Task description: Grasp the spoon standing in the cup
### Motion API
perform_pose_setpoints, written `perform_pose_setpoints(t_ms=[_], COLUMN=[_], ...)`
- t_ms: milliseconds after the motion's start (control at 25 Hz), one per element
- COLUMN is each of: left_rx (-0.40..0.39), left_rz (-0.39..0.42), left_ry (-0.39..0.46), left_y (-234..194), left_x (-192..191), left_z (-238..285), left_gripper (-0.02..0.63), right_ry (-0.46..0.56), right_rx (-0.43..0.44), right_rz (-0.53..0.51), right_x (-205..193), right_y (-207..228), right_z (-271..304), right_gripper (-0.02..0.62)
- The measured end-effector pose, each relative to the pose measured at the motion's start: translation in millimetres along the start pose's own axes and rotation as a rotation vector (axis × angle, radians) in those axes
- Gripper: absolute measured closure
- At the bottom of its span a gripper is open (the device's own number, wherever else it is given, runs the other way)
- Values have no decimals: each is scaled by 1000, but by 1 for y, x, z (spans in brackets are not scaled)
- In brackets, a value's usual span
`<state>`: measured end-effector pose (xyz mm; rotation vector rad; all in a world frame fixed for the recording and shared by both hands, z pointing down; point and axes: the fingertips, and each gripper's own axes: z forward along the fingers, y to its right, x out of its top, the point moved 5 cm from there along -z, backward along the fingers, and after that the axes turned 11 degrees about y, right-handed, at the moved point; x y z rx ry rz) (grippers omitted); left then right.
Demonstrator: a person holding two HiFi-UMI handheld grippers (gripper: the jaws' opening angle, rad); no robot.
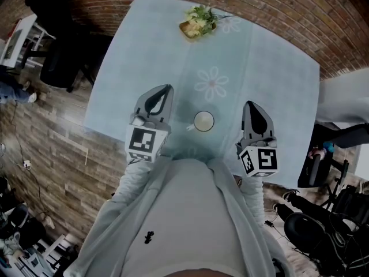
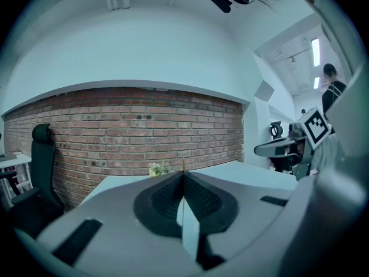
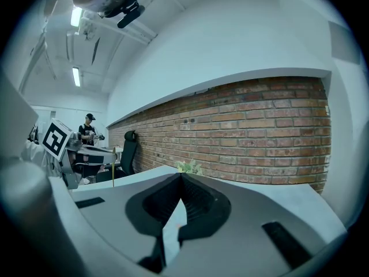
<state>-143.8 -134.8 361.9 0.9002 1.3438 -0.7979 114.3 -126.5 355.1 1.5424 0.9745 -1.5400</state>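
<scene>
A pale cup [image 1: 203,121] stands on the light blue tablecloth [image 1: 259,68] close to the near edge, its handle pointing left. From above I cannot make out the spoon. In the right gripper view a thin upright stick [image 3: 113,175], probably the spoon's handle, rises at the left. My left gripper [image 1: 167,88] hangs to the left of the cup and my right gripper [image 1: 249,104] to its right, both pointing away from me. Both are shut with nothing between their jaws, as the left gripper [image 2: 184,173] and right gripper [image 3: 181,175] also show in their own views.
A small plant in a basket [image 1: 199,21] sits at the table's far edge, before a brick wall [image 2: 144,131]. A black chair [image 1: 63,62] stands left of the table. Dark equipment [image 1: 323,224] lies on the floor at the right. A person [image 3: 87,126] stands far off.
</scene>
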Motion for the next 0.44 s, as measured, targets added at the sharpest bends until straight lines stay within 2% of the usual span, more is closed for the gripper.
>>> perform_pose_setpoints(t_ms=[440], left_rx=[5], left_rz=[6], left_ry=[1], left_y=[0], left_x=[0], left_z=[-2], left_gripper=[588], right_ry=[-1], right_rx=[7], right_rz=[-2], right_x=[-1], right_y=[-2], right_z=[2], right_gripper=[580])
